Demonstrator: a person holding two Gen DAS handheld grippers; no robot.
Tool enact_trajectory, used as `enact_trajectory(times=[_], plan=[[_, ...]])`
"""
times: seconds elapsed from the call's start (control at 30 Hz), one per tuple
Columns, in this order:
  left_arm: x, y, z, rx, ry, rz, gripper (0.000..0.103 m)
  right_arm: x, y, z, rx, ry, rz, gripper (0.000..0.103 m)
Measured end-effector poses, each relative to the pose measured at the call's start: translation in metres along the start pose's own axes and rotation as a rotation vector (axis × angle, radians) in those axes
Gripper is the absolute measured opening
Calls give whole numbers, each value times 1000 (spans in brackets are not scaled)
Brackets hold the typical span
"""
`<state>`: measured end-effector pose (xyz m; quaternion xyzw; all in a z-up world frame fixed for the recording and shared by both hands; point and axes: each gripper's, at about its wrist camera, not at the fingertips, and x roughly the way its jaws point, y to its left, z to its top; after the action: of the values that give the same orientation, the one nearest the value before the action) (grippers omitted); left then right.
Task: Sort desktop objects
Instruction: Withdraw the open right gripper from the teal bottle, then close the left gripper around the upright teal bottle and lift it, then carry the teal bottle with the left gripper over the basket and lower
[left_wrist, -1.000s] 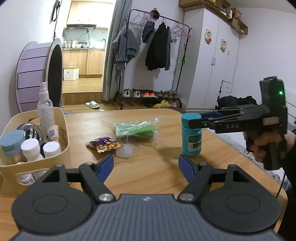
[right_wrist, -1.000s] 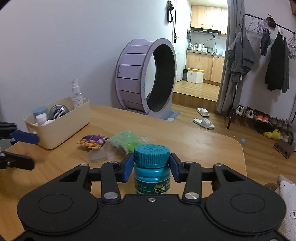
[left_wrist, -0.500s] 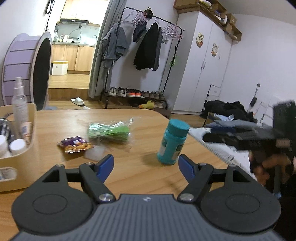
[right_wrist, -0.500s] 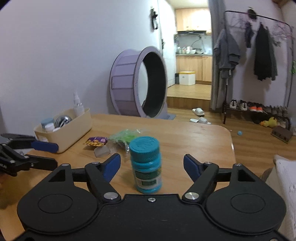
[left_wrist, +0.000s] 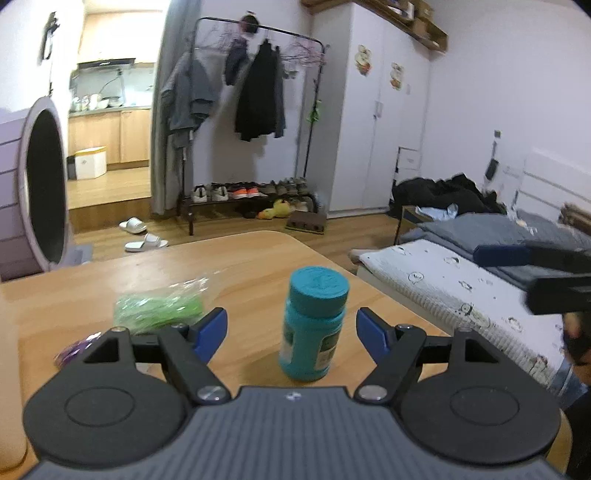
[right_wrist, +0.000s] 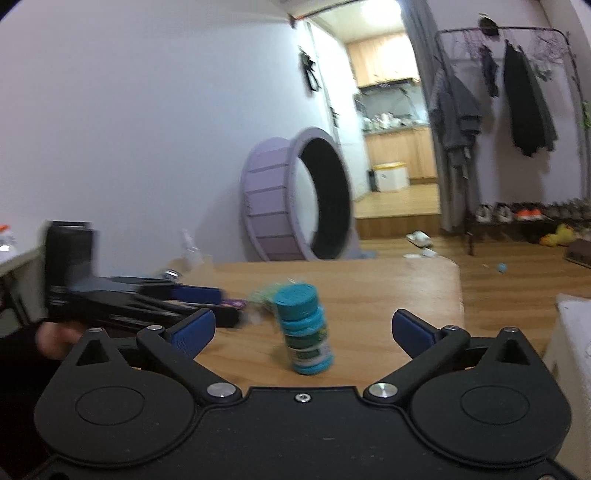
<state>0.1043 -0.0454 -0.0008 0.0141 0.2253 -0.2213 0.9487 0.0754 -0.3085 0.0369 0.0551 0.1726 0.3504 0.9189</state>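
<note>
The wooden counter (left_wrist: 240, 266) fills the lower half of both views, its rounded far corner giving way to wood flooring. Behind it a purple cat wheel (right_wrist: 295, 195) stands against the white wall, cut off at the left edge in the left wrist view. A clothes rack (left_wrist: 255, 92) hung with dark coats stands over a row of shoes beside a white wardrobe (left_wrist: 384, 122), and a bed (left_wrist: 461, 288) with a printed sheet lies off the counter's right side.

The left claw (left_wrist: 291, 328) stands wide, its blue pads flanking the teal bottle (left_wrist: 314, 325) without touching it. The right claw (right_wrist: 303, 325) is opening, its pads well clear of the same bottle (right_wrist: 304, 328), which stands upright on the counter between them; motion blur doubles its outline there, and its label is unreadable. In the left wrist view the right claw shows only as a smeared dark shape at the right edge.

A green bag (left_wrist: 159, 306) lies left of and just beyond the bottle. A purple snack packet (left_wrist: 74, 349) is mostly hidden behind the left claw's finger. The cream basket (left_wrist: 9, 369) is cut to a sliver at the left edge.
</note>
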Motion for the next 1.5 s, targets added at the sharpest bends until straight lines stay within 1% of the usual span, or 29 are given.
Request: enact_trajectory(times=[0.17, 0.3, 0.4, 0.43, 0.47, 0.6, 0.7, 0.87, 0.97, 1.13, 1.2, 1.27, 1.37, 1.43, 1.5], plan=[[18, -5, 1, 0, -3, 2, 75, -5, 3, 1, -7, -16, 54, 103], [26, -8, 1, 0, -7, 5, 75, -6, 4, 3, -10, -25, 78, 103], [29, -11, 2, 18, -16, -2, 67, -9, 5, 4, -11, -36, 92, 103], [30, -13, 3, 29, -9, -4, 53, -9, 5, 5, -12, -40, 97, 103], [31, -14, 3, 41, 0, -6, 45, -10, 6, 5, -12, -41, 100, 103], [26, -13, 2, 38, -6, 5, 45, -10, 6, 5, -11, -44, 114, 103], [12, -7, 2, 20, -31, 28, 45, -10, 8, 6, -7, -59, 133, 103], [-30, 14, 7, -15, -63, 80, 45, -7, 14, 8, 12, -87, 172, 103], [-56, 32, 12, -27, -80, 140, 45, -2, 23, 9, 15, -97, 185, 103], [-102, 65, 23, -54, -96, 287, 45, 11, 38, 9, 48, -130, 200, 103], [-118, 81, 28, -68, -102, 349, 45, 18, 43, 9, 54, -127, 205, 103], [-133, 98, 34, -84, -110, 410, 45, 28, 50, 10, 44, -106, 199, 103], [-147, 125, 42, -118, -121, 484, 45, 41, 61, 12, 9, -82, 196, 103], [-148, 145, 48, -145, -122, 523, 45, 47, 68, 15, 2, -75, 203, 103], [-143, 161, 51, -170, -117, 547, 45, 53, 75, 19, -5, -68, 210, 103]])
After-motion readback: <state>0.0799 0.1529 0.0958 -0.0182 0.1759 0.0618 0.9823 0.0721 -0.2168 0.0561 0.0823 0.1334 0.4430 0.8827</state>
